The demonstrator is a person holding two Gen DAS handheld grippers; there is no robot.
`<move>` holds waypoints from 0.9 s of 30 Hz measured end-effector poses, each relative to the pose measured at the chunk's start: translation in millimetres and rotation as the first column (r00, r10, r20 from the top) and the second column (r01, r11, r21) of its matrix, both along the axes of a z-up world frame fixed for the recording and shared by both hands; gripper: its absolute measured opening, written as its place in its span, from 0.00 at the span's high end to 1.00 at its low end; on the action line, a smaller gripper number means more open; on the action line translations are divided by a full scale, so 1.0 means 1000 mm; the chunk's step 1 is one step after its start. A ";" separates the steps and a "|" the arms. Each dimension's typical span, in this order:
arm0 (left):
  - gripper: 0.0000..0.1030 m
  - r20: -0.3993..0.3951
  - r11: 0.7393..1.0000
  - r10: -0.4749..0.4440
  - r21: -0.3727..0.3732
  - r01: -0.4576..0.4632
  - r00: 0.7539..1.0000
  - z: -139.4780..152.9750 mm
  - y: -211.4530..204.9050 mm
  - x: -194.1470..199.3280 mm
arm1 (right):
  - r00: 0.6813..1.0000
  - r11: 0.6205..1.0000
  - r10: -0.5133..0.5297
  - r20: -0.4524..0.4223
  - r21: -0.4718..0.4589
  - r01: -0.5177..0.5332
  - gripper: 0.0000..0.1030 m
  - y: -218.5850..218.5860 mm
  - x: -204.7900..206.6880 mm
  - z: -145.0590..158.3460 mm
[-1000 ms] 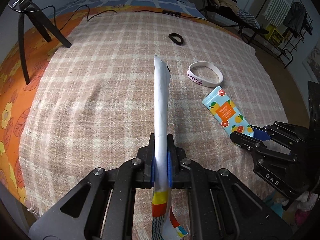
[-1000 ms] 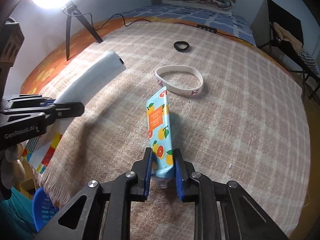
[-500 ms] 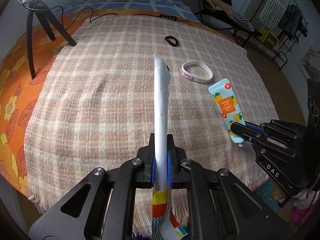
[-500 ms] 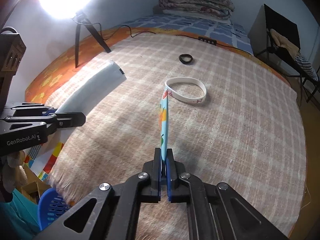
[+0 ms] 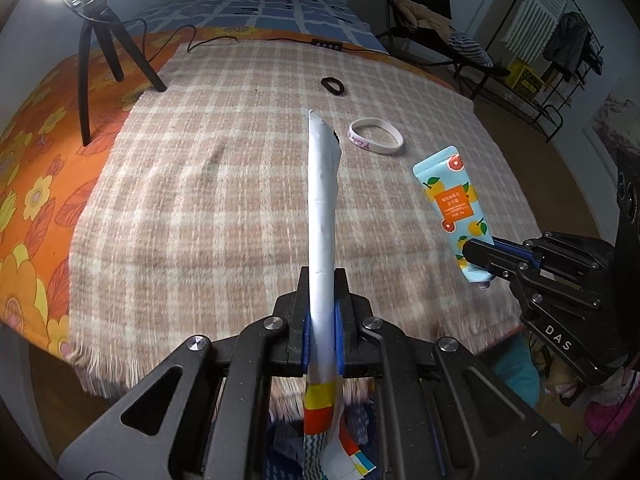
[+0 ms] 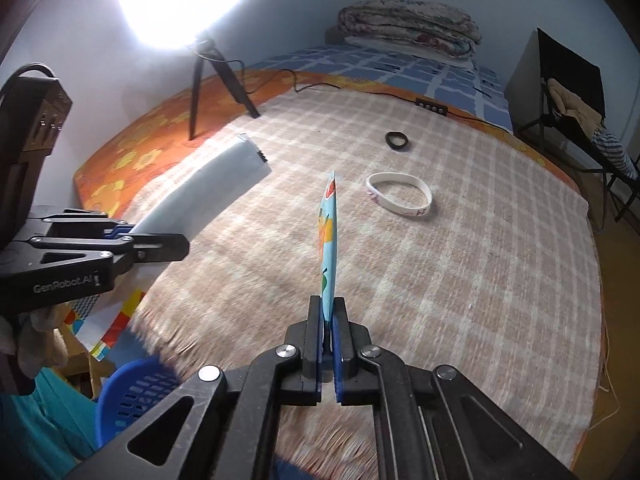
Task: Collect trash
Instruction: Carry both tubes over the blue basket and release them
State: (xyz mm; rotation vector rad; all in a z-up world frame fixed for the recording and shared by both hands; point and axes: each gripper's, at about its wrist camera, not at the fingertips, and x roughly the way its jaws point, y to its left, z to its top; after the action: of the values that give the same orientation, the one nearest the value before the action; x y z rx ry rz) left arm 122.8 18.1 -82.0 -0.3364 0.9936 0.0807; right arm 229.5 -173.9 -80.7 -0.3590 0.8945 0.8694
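left wrist: wrapper [image 5: 322, 216] is pinched edge-on near its printed end by the closed left gripper [image 5: 321, 316]; judged light, floppy | right wrist: tube [image 6: 329, 240] is clamped near its cap by the closed right gripper [image 6: 328, 322]; judged soft, light, best held low.

Home bedroom, bed [image 5: 248, 184] under checked blanket, folded quilts [image 6: 408, 24] at its head, clothes rack [image 5: 560, 48]

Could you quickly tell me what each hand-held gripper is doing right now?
Left hand-held gripper: shut on the wrapper.
Right hand-held gripper: shut on the tube.
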 end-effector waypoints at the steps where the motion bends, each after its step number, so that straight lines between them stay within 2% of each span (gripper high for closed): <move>1: 0.94 0.000 1.000 -0.003 -0.002 0.003 1.000 0.000 -0.001 -0.004 | 1.000 1.000 0.005 -0.003 0.004 -0.005 0.99 -0.002 -0.004 0.001; 12: 0.94 -0.025 0.999 -0.044 -0.024 0.043 0.999 -0.009 -0.020 -0.065 | 0.997 0.997 0.055 -0.059 0.049 -0.052 0.99 -0.026 -0.069 0.002; 27: 0.94 -0.102 0.994 -0.077 -0.080 0.069 0.992 -0.047 -0.040 -0.130 | 0.986 0.997 0.068 -0.151 0.041 -0.063 0.99 -0.046 -0.136 -0.031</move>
State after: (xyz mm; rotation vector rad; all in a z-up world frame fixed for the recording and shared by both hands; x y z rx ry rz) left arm -7.6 -22.1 -129.5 -0.3680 1.1145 -0.0057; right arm 93.8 -220.4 -111.6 -0.2950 1.0119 0.9825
